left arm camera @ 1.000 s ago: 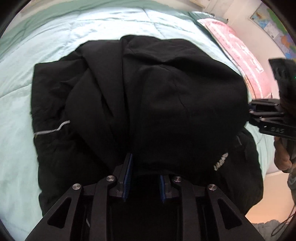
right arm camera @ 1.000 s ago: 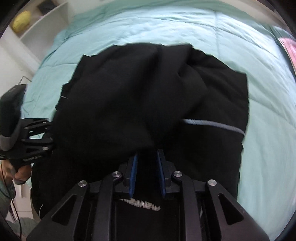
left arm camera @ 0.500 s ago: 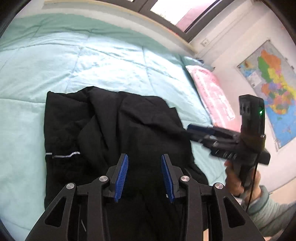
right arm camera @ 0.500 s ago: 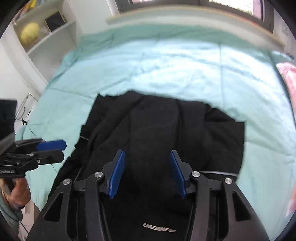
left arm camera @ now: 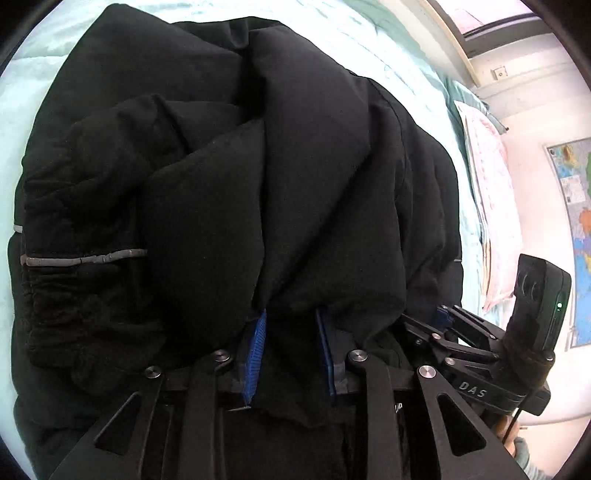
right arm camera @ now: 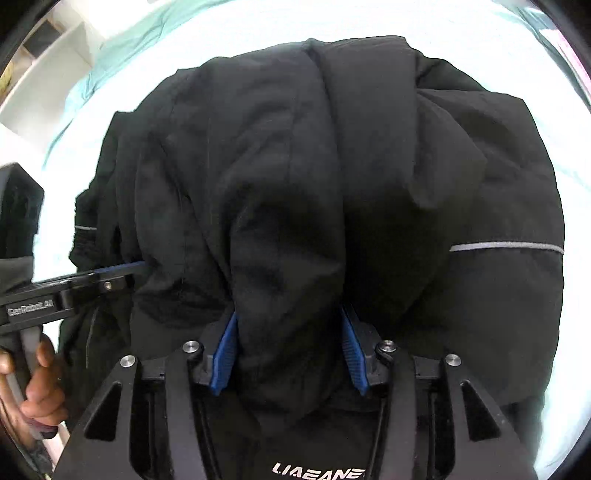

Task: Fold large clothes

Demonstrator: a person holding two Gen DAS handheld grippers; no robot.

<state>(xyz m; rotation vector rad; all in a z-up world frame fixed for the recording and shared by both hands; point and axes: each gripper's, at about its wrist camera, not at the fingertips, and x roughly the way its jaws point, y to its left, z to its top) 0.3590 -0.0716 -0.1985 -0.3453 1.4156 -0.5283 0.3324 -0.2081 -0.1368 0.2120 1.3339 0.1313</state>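
A large black jacket (left arm camera: 280, 177) with thin grey reflective stripes lies bunched on a mint green bed; it also fills the right wrist view (right arm camera: 325, 177). My left gripper (left arm camera: 290, 332) has its blue pads around a thick fold at the jacket's near edge, fingertips hidden in the cloth. My right gripper (right arm camera: 290, 339) has its blue pads spread wider around another thick fold. Each gripper shows in the other's view: the right one (left arm camera: 476, 354) at the jacket's right side, the left one (right arm camera: 85, 284) at its left side.
The mint green bedspread (right arm camera: 258, 29) surrounds the jacket. A pink pillow (left arm camera: 491, 192) lies at the bed's right end, below a wall map (left arm camera: 576, 221). White shelves (right arm camera: 48, 66) stand at the far left.
Half a second ago both grippers were open and raised above the jacket. Now both have dropped down into it and closed around folds at its near edge.
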